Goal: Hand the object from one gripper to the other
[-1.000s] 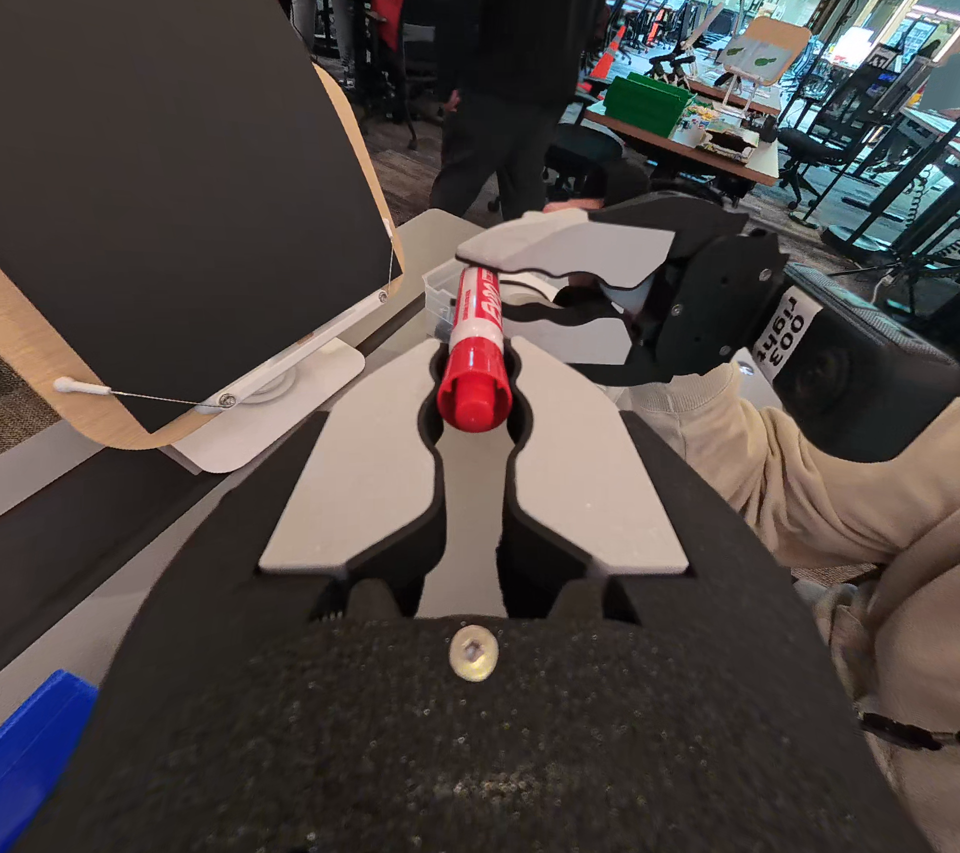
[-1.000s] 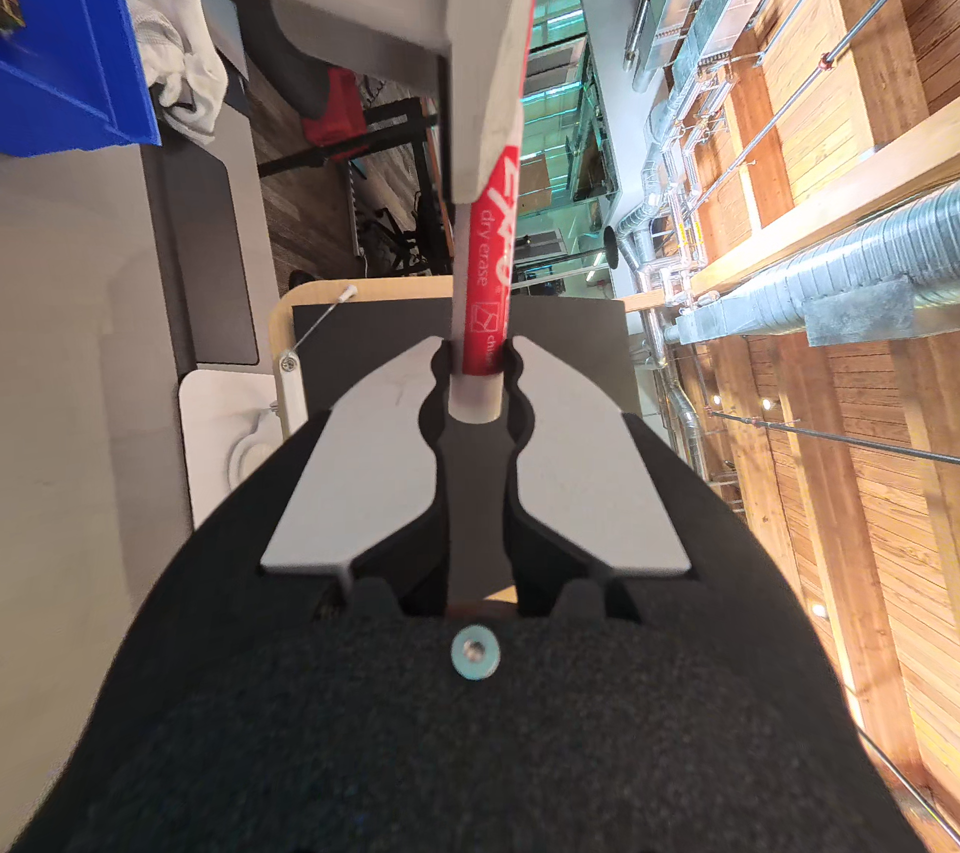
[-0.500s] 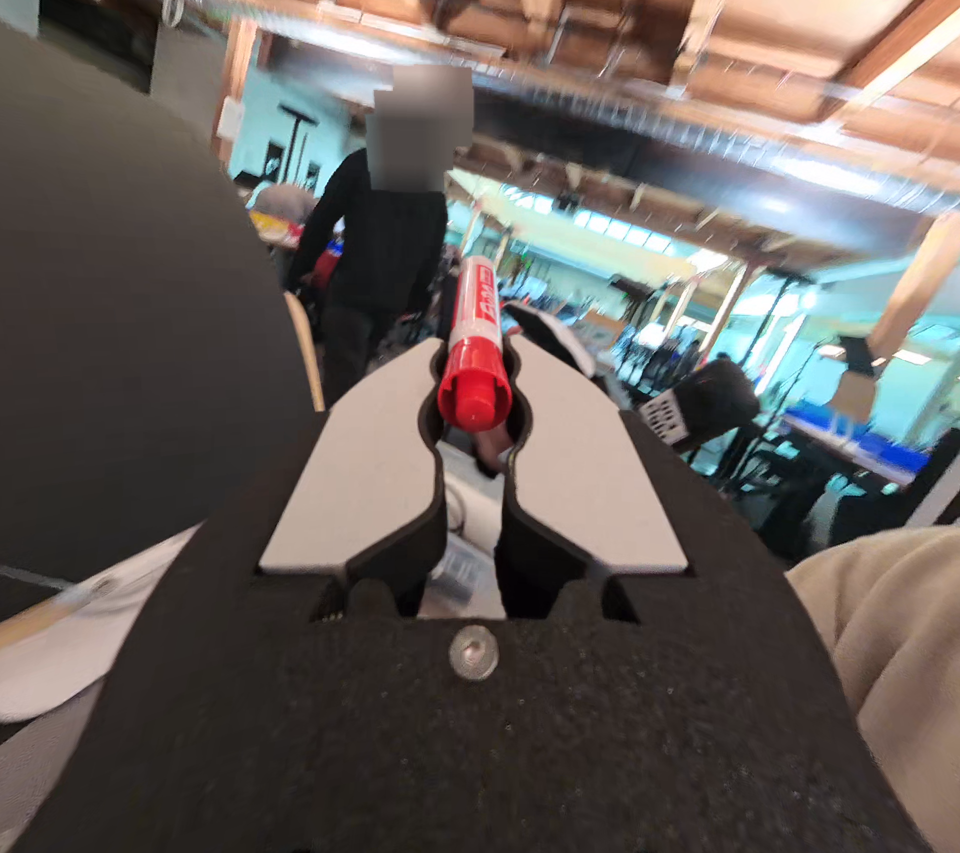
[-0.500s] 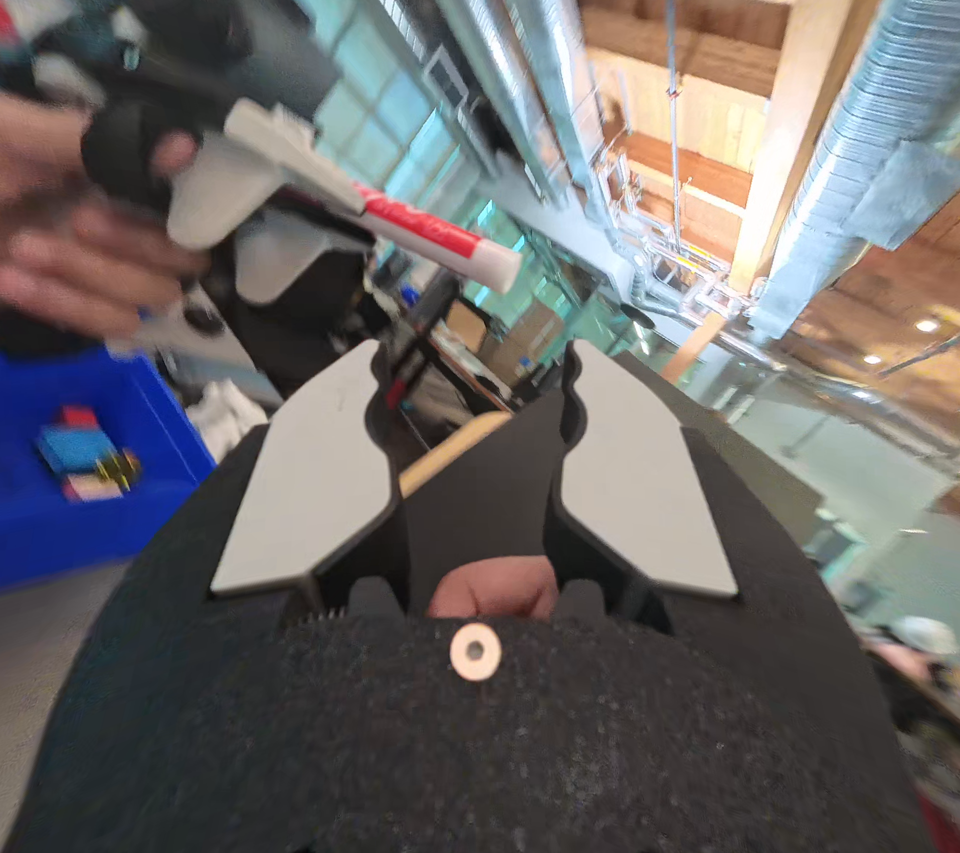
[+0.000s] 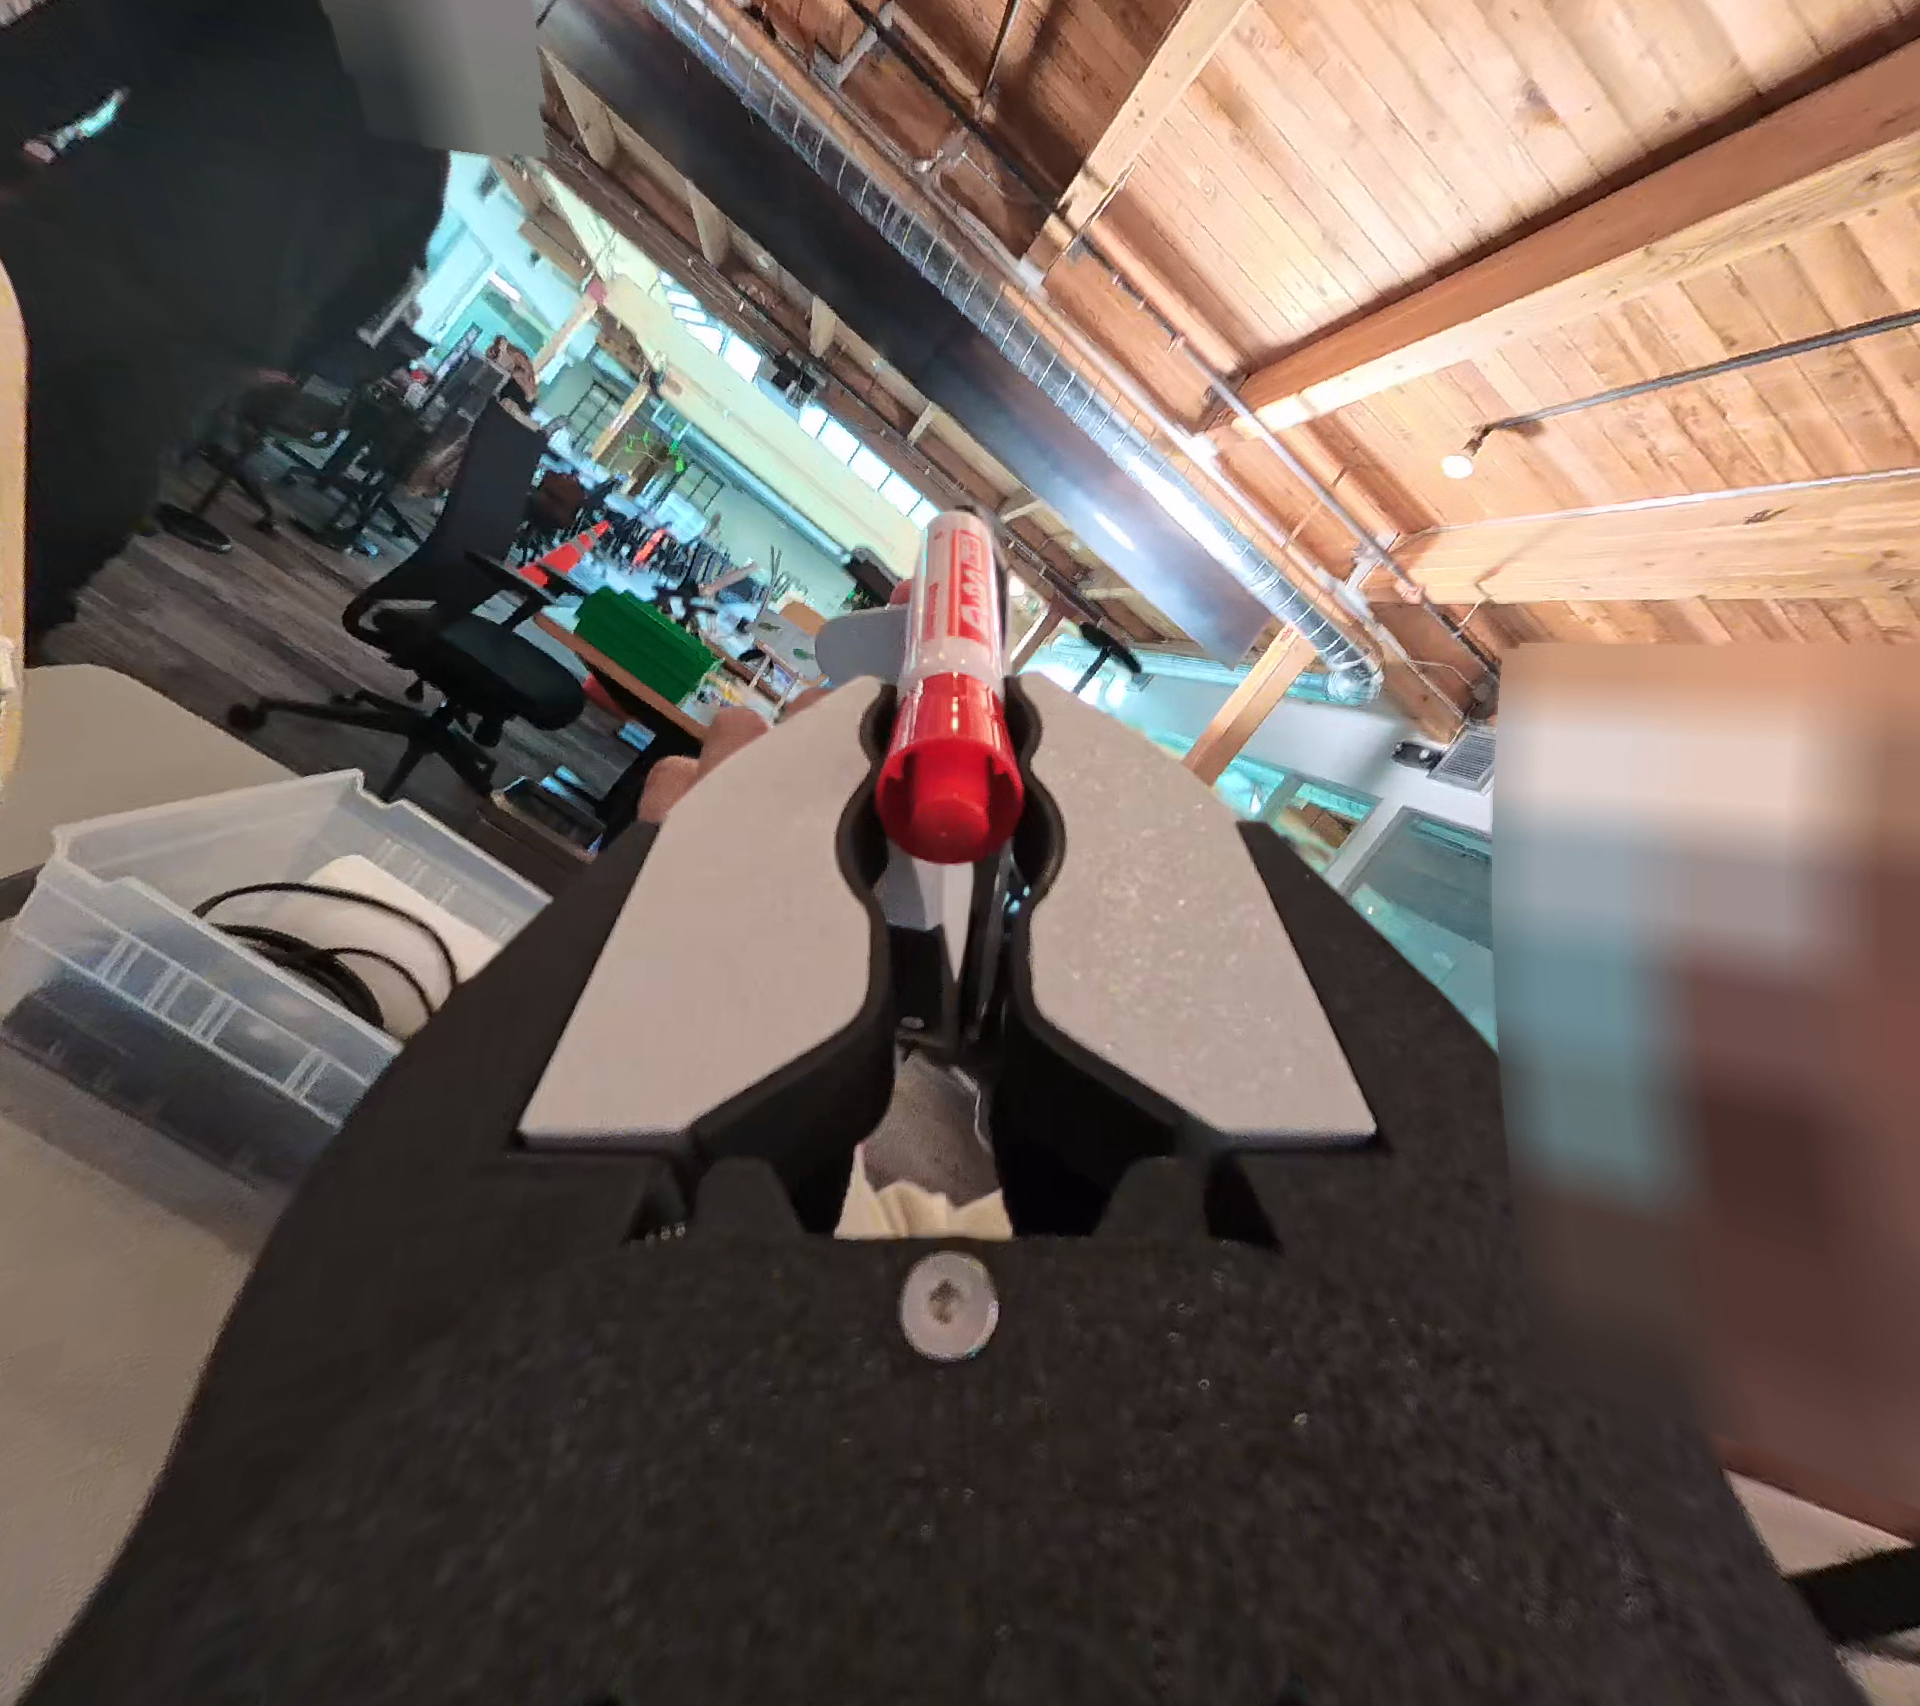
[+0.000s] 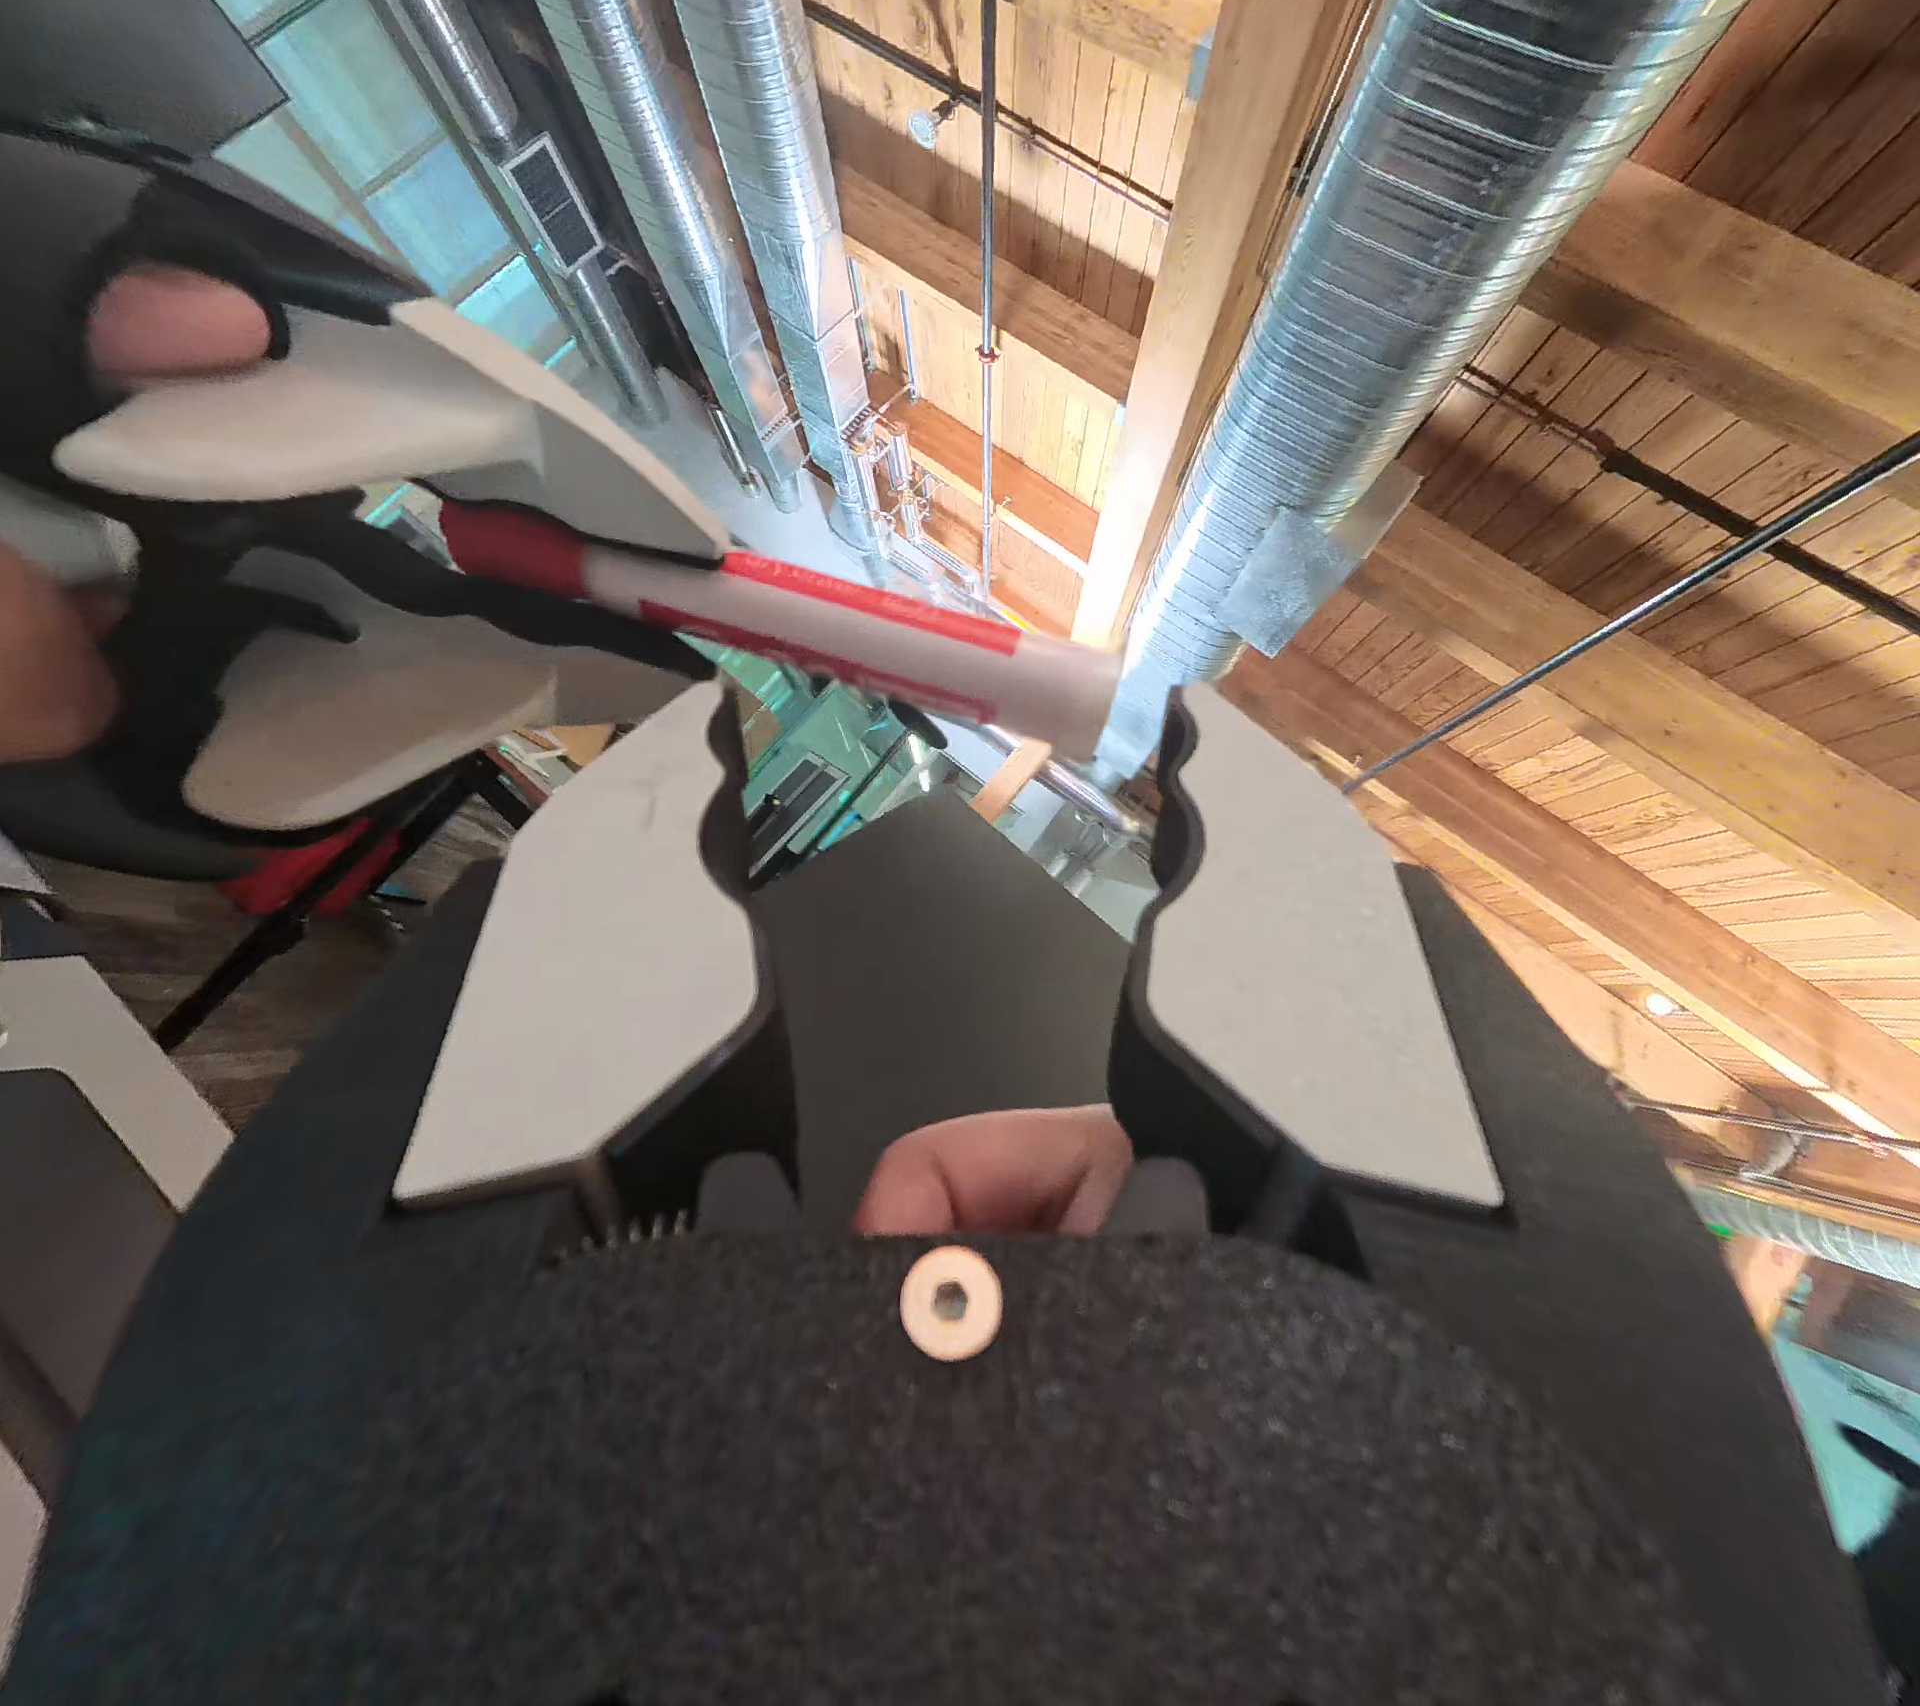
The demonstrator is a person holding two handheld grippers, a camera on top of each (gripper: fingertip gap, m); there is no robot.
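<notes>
Between the grey fingers of the left tool, the marker sits pinched at its red cap, its white barrel with red print pointing away and up toward the ceiling. Only this left wrist view shows the desk at lower left, pale and smooth, with a clear ribbed plastic bin on it holding coiled black cable. Behind the bin stand black office chairs on a dark floor.

From the right wrist view, the same left tool appears side-on at upper left, its flat grey plates edged in black and closed on the marker, whose blunt white tail reaches just above the tips of the right tool. That right tool is spread wide, holding nothing; its fingers have wavy black inner edges and matte, finely grained grey faces. Overhead run corrugated silver ducts and wooden beams, seen far closer here than in the other view.
</notes>
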